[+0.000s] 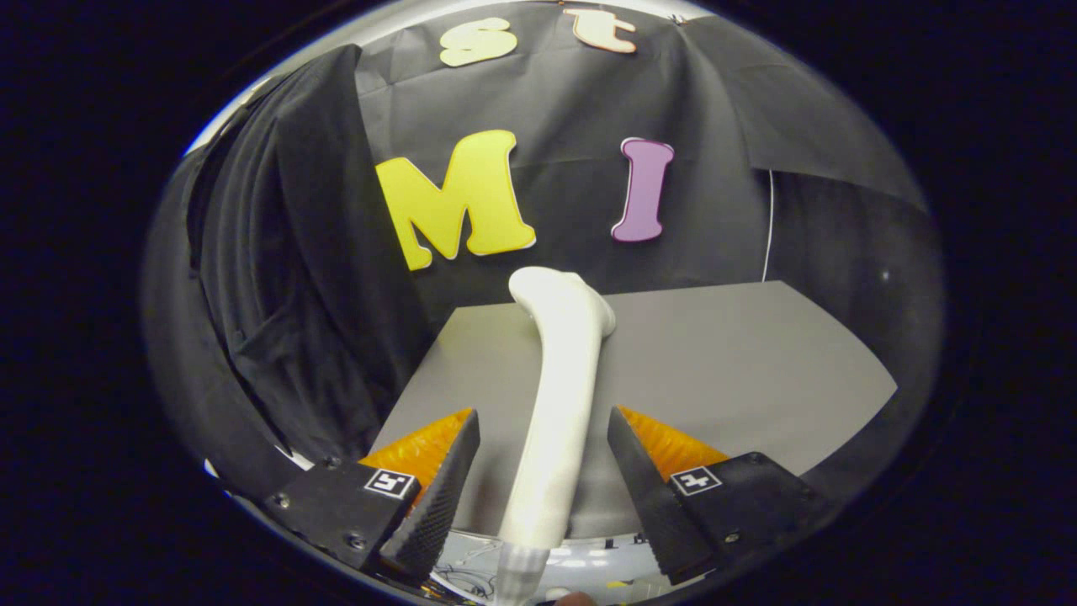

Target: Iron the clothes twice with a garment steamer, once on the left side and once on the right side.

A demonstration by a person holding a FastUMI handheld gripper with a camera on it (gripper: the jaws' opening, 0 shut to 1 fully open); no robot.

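Observation:
The white garment steamer (559, 396) stretches away from me over the grey table (740, 370), its handle between my fingers and its bent head beyond them. My gripper (543, 414) is open: each finger stands a little off the handle, with a narrow gap on both sides. A black garment (286, 278) hangs to the left of the table, beyond my left finger (437, 497). It falls in long folds down past the table's near left corner.
The table's bare top spreads to the right of the steamer, ending at a curved right edge. A thin white cord (767, 227) runs down the black cloth wall behind the table's far right corner.

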